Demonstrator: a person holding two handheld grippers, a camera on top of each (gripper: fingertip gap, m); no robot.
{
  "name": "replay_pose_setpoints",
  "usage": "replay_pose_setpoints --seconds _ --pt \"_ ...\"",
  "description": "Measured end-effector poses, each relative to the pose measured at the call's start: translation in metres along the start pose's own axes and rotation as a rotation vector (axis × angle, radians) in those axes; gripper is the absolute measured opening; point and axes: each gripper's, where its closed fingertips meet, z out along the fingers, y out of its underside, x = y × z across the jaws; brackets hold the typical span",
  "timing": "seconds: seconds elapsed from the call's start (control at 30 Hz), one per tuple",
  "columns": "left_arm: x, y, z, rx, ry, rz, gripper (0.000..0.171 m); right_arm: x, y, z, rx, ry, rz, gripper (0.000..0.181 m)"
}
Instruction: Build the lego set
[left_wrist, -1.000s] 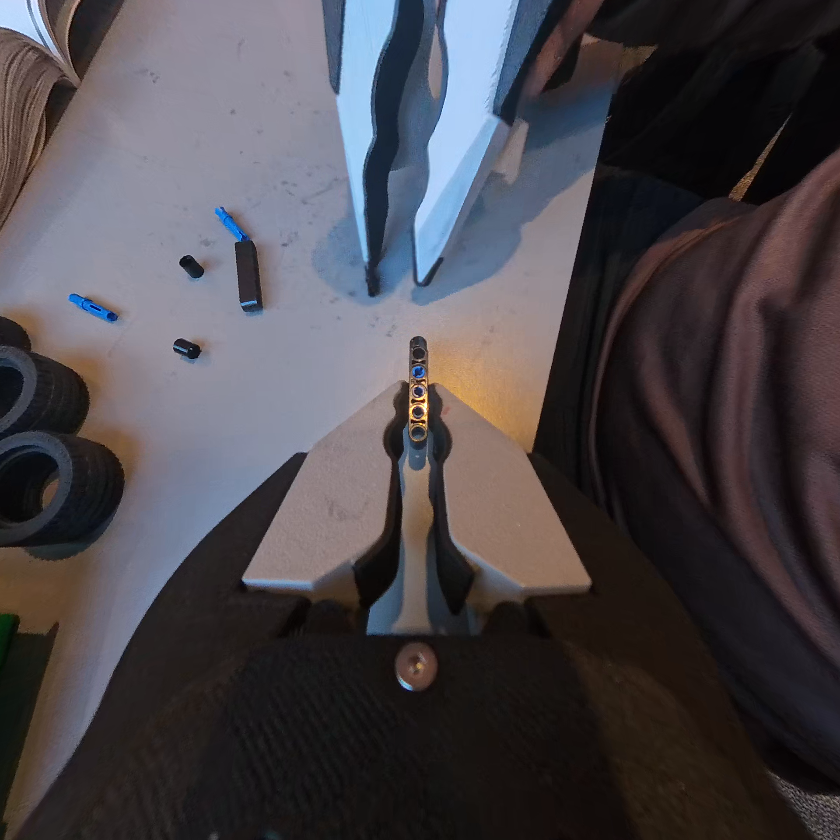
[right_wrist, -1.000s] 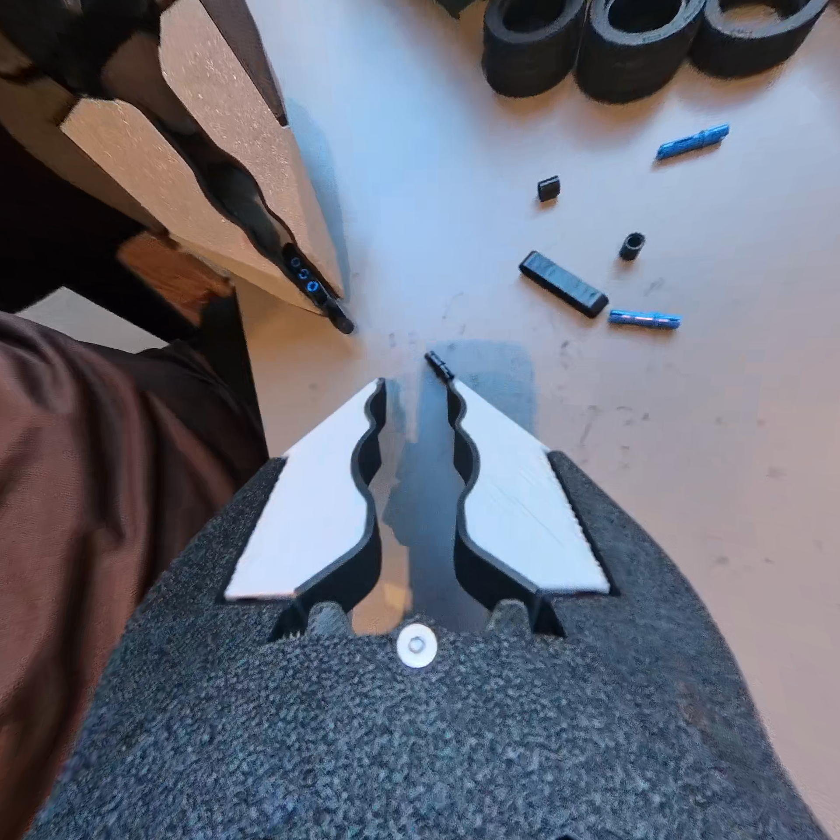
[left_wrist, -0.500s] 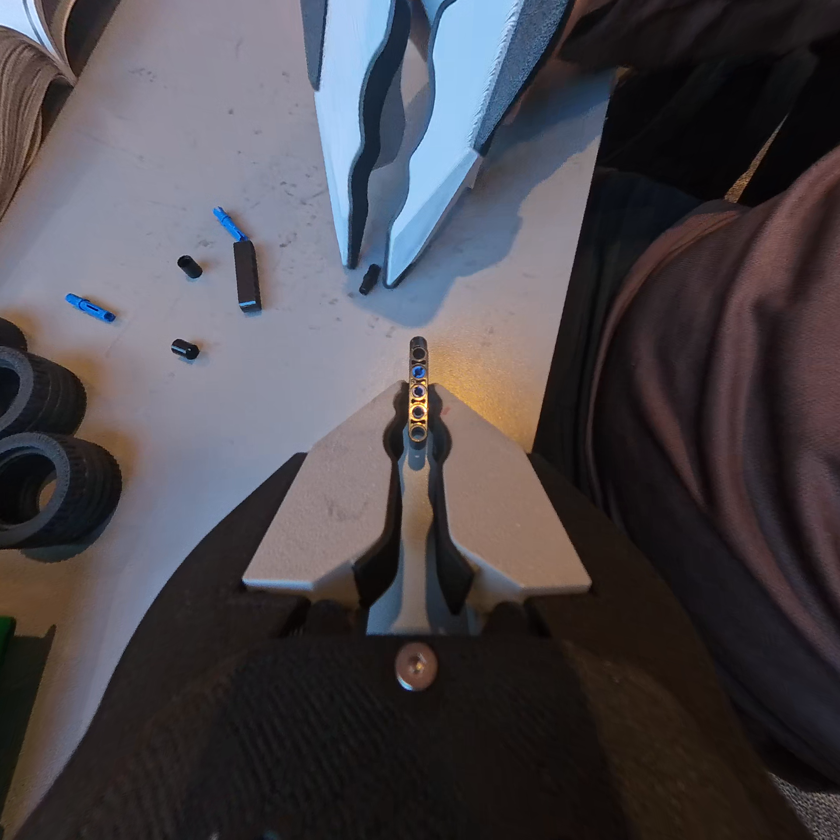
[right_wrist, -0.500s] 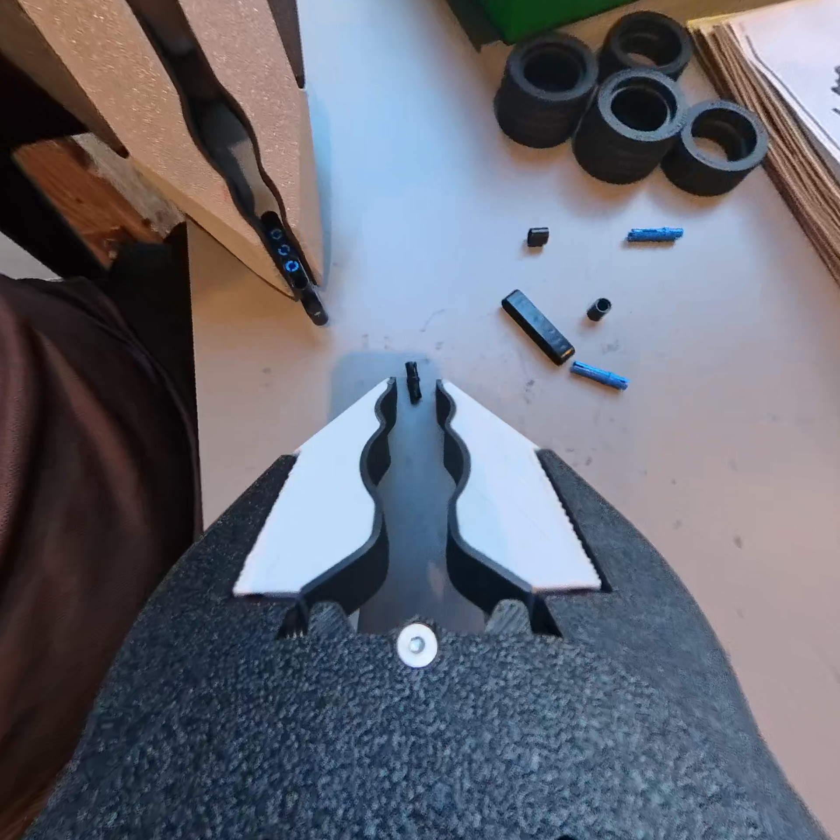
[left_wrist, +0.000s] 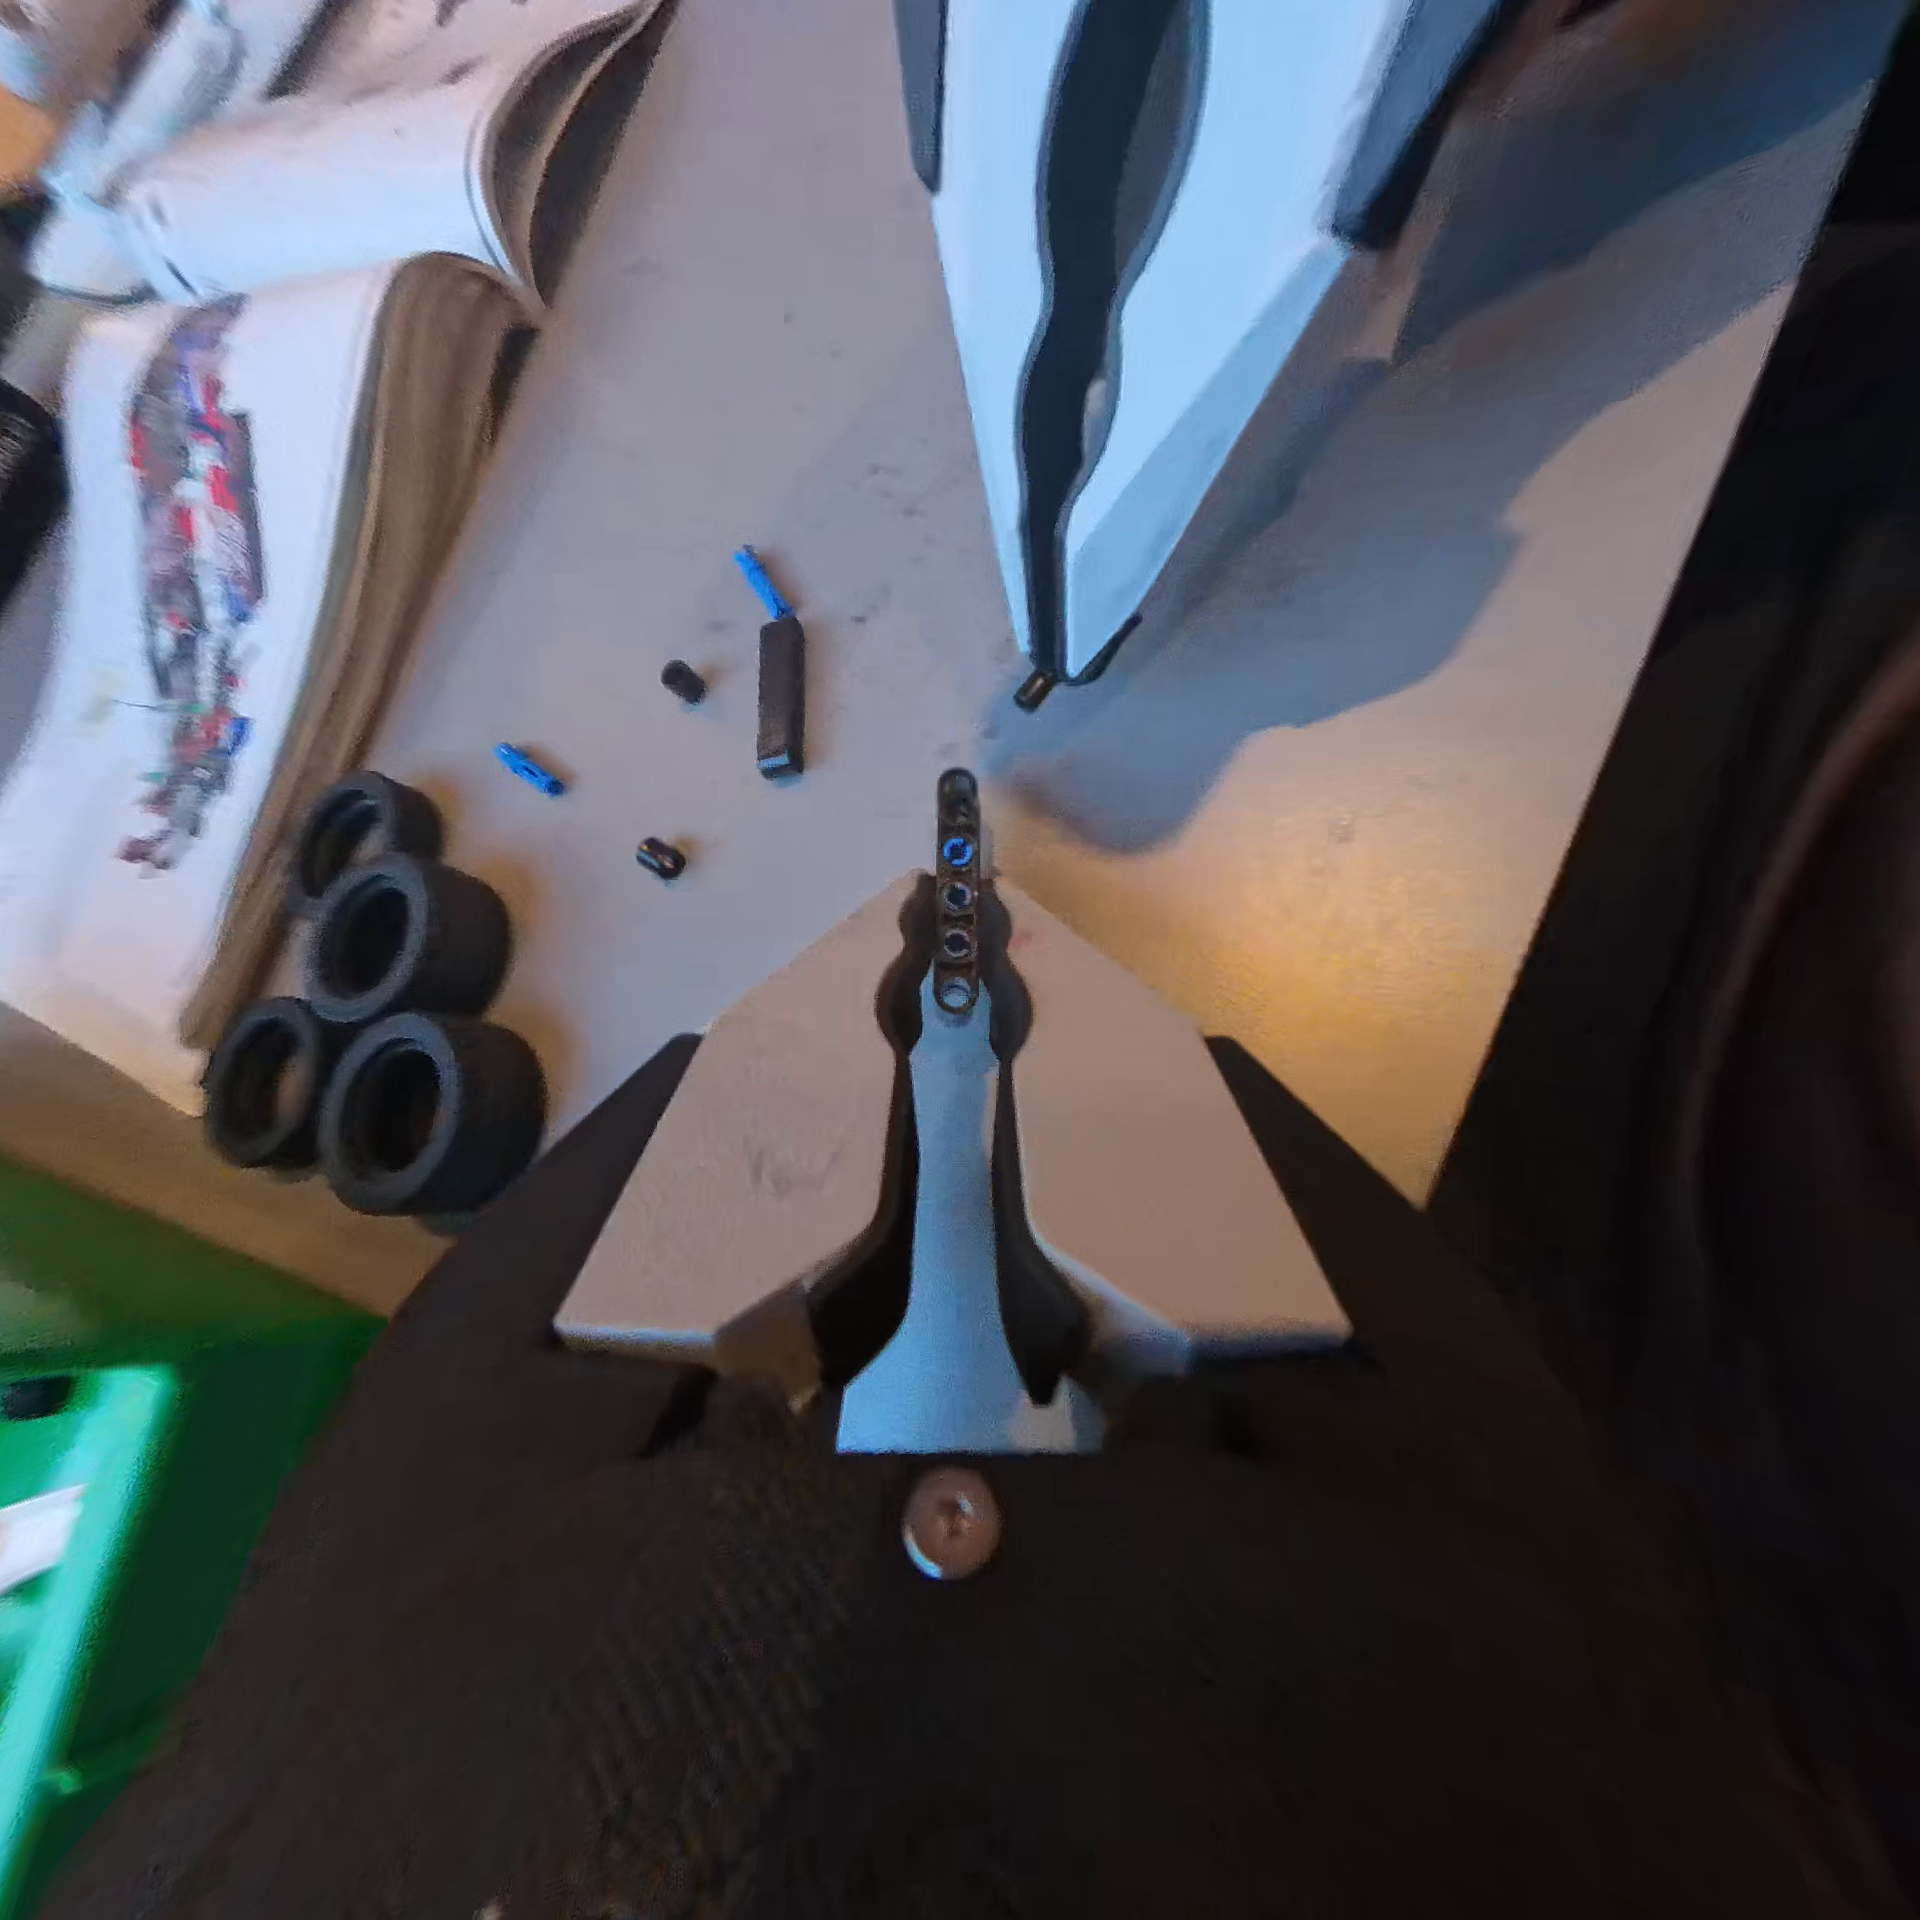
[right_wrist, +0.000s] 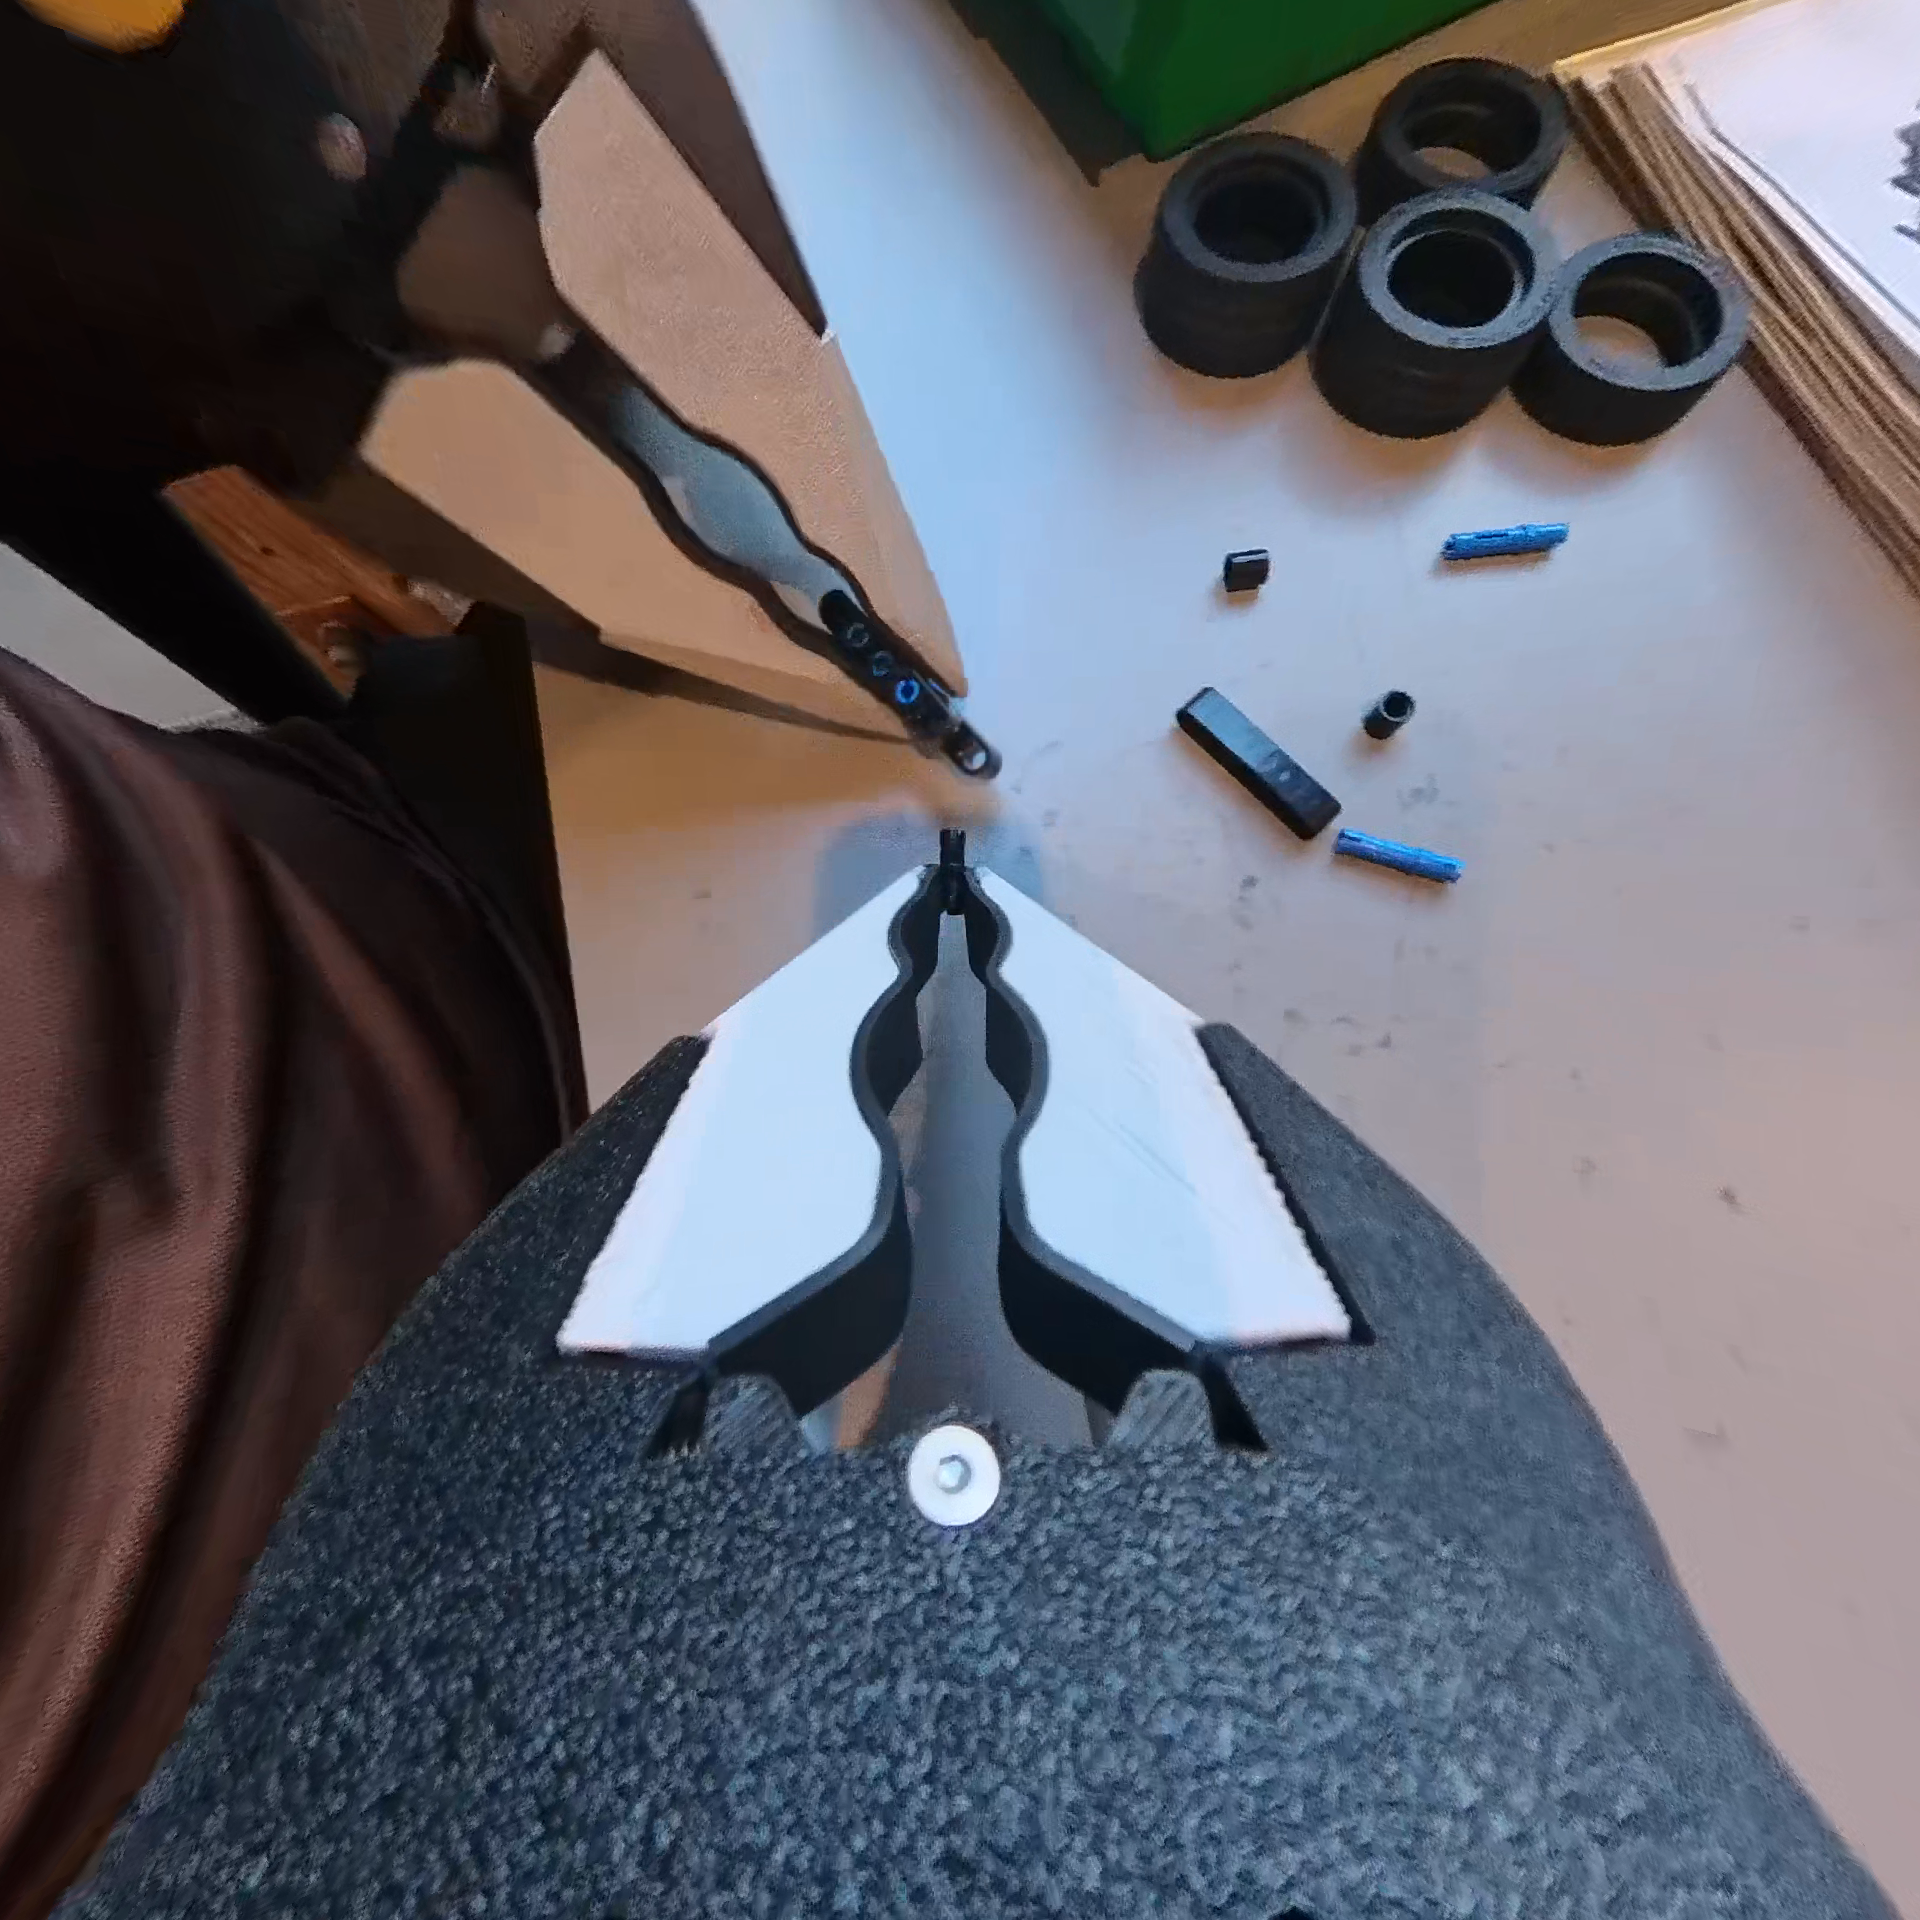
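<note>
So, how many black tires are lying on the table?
4. They form one cluster near the green box: one at its left, one behind, one in the middle, one at the right. None seems hidden.

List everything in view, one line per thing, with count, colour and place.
holed beam: 1, black with blue in its holes, clamped in the left gripper
small pin: 1, black, pinched at the right gripper's tips
tyres: 4, black, clustered by the booklet
long pins: 2, blue, on the table
flat bar: 1, black, among the pins
short sleeves: 2, black, near the bar
instruction booklet: 1, white, open
bin: 1, green, table edge
table: 1, pale
left gripper: jaws shut
right gripper: jaws shut
</note>
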Motion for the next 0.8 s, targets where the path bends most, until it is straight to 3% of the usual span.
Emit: replay_pose_setpoints --seconds 0.1,0.17,0.23,0.33,0.53,0.67,0.8 --pt "0.008 -0.004 0.003 -0.004 -0.014 0.07 0.006 0.002 0.004 -0.005 0.021 0.008 0.05 0.004" --pt "0.023 -0.01 0.001 0.013 0.069 0.042 0.008 0.001 0.01 -0.007 0.028 0.007 0.07 0.004" --pt "0.028 -0.015 0.0 0.026 0.105 0.002 0.023 -0.002 0.012 -0.01 0.047 -0.004 0.086 0.004" --pt "0.026 -0.015 -0.001 0.026 0.089 0.013 0.028 -0.012 0.007 -0.018 0.089 -0.06 0.122 0.004" --pt "0.031 -0.046 -0.01 0.12 -0.02 0.247 0.019 -0.034 -0.002 -0.028 0.128 -0.241 0.247 0.004" --pt "0.039 -0.057 -0.01 0.158 -0.073 0.37 0.005 -0.038 -0.003 -0.031 0.141 -0.277 0.29 0.004" --pt "0.035 -0.064 -0.013 0.187 -0.148 0.416 0.003 -0.037 -0.008 -0.038 0.184 -0.315 0.347 0.004"
